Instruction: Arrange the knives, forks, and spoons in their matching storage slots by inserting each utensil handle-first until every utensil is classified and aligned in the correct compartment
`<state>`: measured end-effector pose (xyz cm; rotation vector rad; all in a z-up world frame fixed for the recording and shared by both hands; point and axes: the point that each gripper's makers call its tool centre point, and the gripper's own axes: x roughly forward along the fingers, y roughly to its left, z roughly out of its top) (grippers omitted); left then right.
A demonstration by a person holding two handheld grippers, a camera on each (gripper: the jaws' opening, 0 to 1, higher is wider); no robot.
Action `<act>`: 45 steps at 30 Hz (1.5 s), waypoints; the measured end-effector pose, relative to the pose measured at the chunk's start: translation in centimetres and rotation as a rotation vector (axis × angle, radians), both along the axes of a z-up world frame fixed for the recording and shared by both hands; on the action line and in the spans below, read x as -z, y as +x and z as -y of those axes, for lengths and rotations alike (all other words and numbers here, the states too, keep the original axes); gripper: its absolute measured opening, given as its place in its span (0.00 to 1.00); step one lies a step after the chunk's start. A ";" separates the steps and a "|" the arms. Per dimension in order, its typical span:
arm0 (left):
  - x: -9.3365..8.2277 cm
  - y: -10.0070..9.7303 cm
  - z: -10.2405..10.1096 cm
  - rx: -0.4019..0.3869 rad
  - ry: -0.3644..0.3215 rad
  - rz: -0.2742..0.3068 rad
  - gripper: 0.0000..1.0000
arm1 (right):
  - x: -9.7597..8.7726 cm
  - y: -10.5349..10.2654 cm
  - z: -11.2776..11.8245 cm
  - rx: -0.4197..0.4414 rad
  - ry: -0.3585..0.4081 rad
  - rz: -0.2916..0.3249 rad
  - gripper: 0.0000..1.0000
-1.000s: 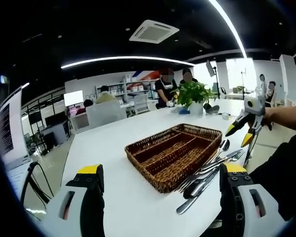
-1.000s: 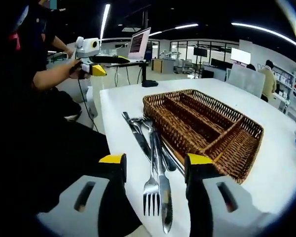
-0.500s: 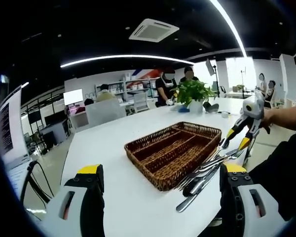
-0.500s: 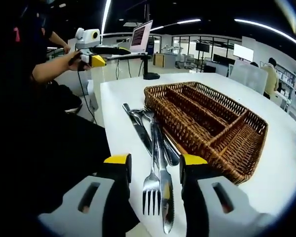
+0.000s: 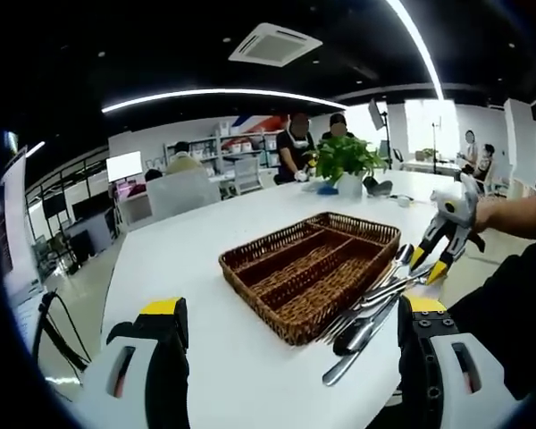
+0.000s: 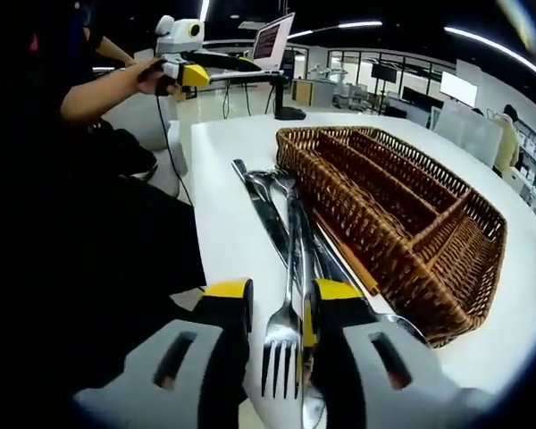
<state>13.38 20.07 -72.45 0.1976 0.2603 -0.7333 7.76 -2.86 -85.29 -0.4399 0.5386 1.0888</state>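
Cutlery lies in one loose silver bundle [image 6: 290, 237] on the white table [image 6: 232, 170], just beside the long wall of the brown wicker tray with its lengthwise compartments [image 6: 402, 201], whose slots look empty as far as I can see, so I judge the sorting hardly begun. My right claw [image 6: 280, 299] straddles the head of the steel fork [image 6: 284, 344] at the near end of that bundle, jaws narrowed close on either side of it; whether the pads already press the metal I cannot tell, though I take this for the moment of gripping. Taking the fork by its tines makes sense, since the handle then points away from me and can go into a slot first. A serrated knife lies touching the fork, so I risk dragging it along. My left claw [image 5: 290, 308] waits spread wide and empty above the table, facing the tray's short end [image 5: 281, 313], free to steady things.
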 end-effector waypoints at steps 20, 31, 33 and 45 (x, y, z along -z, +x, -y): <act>0.1 1.2 -0.4 0.008 0.026 -0.001 1.00 | 2.0 0.1 -0.8 -0.053 -0.075 -0.024 0.09; -0.2 1.3 -0.7 -0.011 0.046 -0.013 1.00 | 2.0 0.8 -1.2 -0.030 -0.055 -0.079 0.02; -0.2 1.3 -0.8 -0.014 0.045 -0.014 1.00 | 2.0 0.7 -1.2 -0.039 -0.057 -0.085 0.02; -0.6 1.0 -0.8 -0.018 0.043 0.002 1.00 | 1.8 -0.3 -1.7 -0.095 -0.057 -0.081 0.01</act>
